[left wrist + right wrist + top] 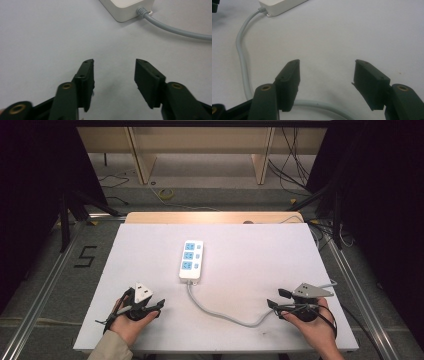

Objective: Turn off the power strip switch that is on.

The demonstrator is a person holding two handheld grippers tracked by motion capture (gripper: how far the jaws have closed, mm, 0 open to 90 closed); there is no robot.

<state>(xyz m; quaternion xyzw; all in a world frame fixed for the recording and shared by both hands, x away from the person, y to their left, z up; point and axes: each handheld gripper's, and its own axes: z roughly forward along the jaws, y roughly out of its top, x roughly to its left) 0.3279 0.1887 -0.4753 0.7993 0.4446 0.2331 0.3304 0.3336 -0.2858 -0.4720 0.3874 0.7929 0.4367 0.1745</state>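
Observation:
A white power strip (191,259) with blue sockets lies in the middle of the white table (250,255). Its grey cable (215,312) curves from the strip's near end toward the right hand. My left gripper (159,306) rests low at the near left, held in a hand, jaws open with nothing between them. The left gripper view has its fingertips (87,70) apart over bare table, with the strip's corner (125,10) ahead. My right gripper (276,298) sits at the near right, open and empty. In the right gripper view the cable (243,60) passes under the jaws.
The table's near edge lies just below both hands. A wooden board (215,216) borders the far edge. Metal rails (45,290) run along both sides of the table. Loose cables (165,194) and wooden legs stand on the floor beyond.

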